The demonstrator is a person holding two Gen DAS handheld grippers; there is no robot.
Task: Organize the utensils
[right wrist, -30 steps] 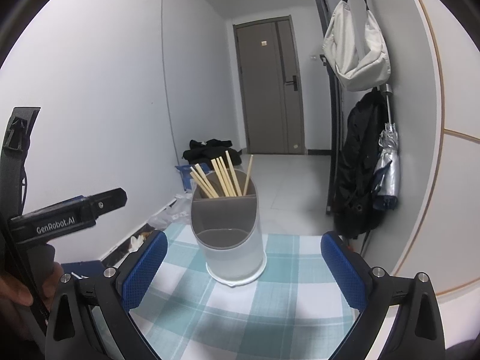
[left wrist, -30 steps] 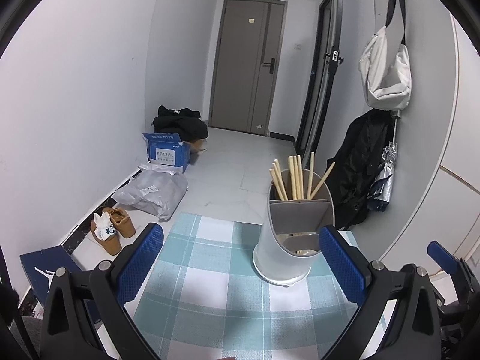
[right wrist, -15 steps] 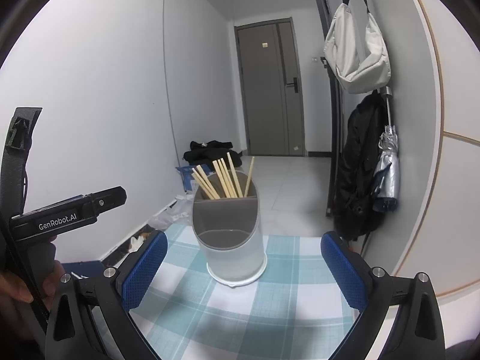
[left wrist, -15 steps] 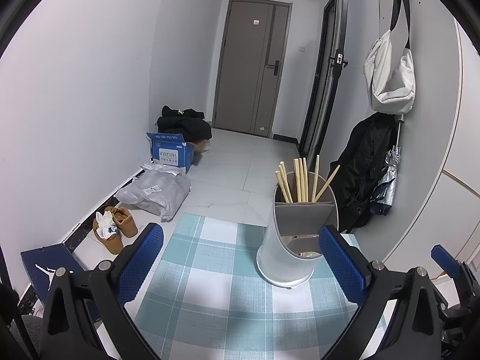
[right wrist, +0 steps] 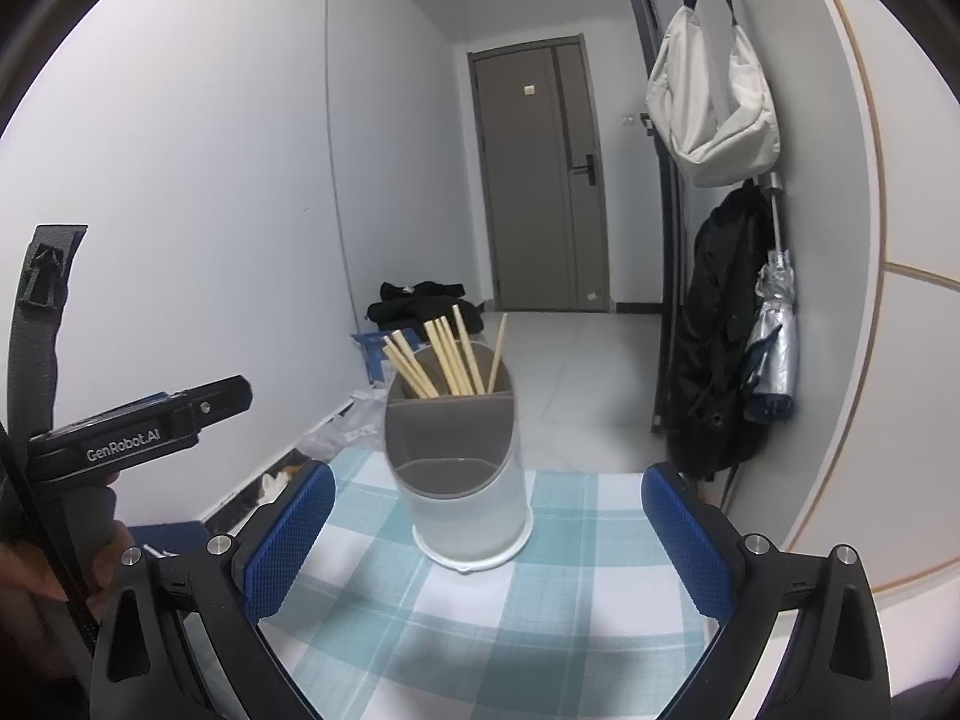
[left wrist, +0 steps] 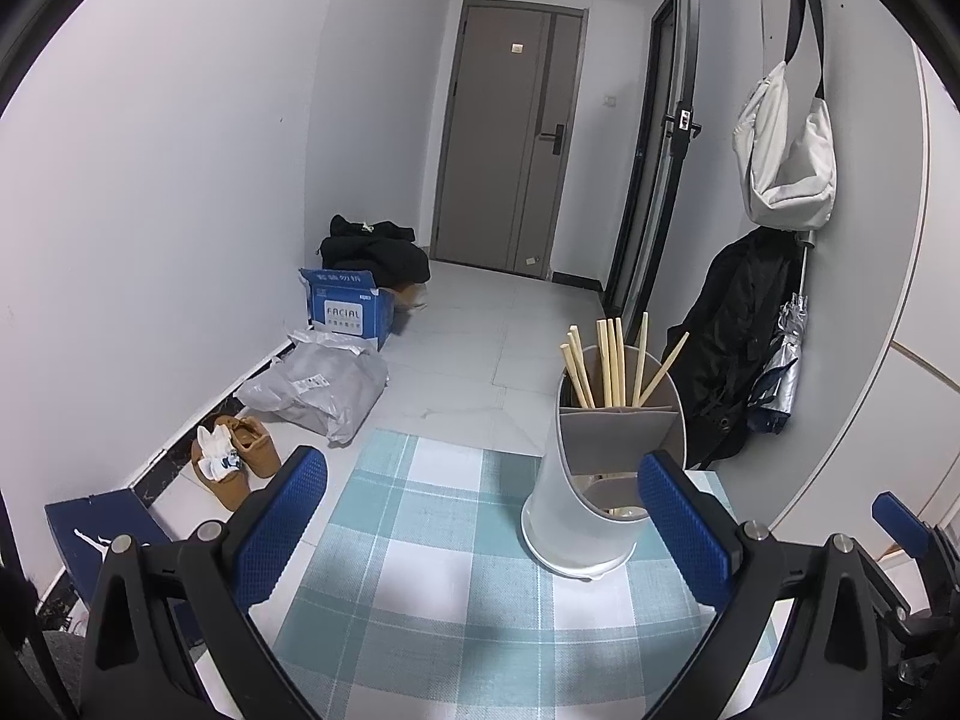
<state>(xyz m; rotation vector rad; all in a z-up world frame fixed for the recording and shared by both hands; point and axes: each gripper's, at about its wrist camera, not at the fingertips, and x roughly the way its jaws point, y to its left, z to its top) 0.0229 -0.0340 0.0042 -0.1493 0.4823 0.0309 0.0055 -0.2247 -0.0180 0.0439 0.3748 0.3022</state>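
My left tongs [left wrist: 483, 522] hang released over the bench [left wrist: 420, 588], blue pads wide apart with nothing between them. The utensil holder [left wrist: 585, 516] stands upright on the checked cloth, ahead of these tongs and off to their right side, its base just left of my right-hand pad [left wrist: 681, 531] in the left wrist view; that pad hides part of its lower front opening. In the right wrist view the same utensil holder [right wrist: 462, 480] sits ahead and nearly centred between the pads of my right tongs [right wrist: 486, 531], which are also released and holding nothing. It touches neither pair.

Left of the holder the cloth lies bare to the bench's left edge, and beyond that edge the floor drops away along the white wall. Behind the holder the bench ends at its far edge, with tiled floor running to the grey door [left wrist: 510, 138]. Right of the holder the cloth runs only a short way to the curved wall, where a black coat [right wrist: 714, 348] hangs.

I count one holder, with two compartments showing: a raised rear one and a lower front one. The rear compartment holds seven wooden chopsticks [right wrist: 447, 354], leaning and fanned, as best I can count. Something pale lies in the front compartment; I cannot tell what.
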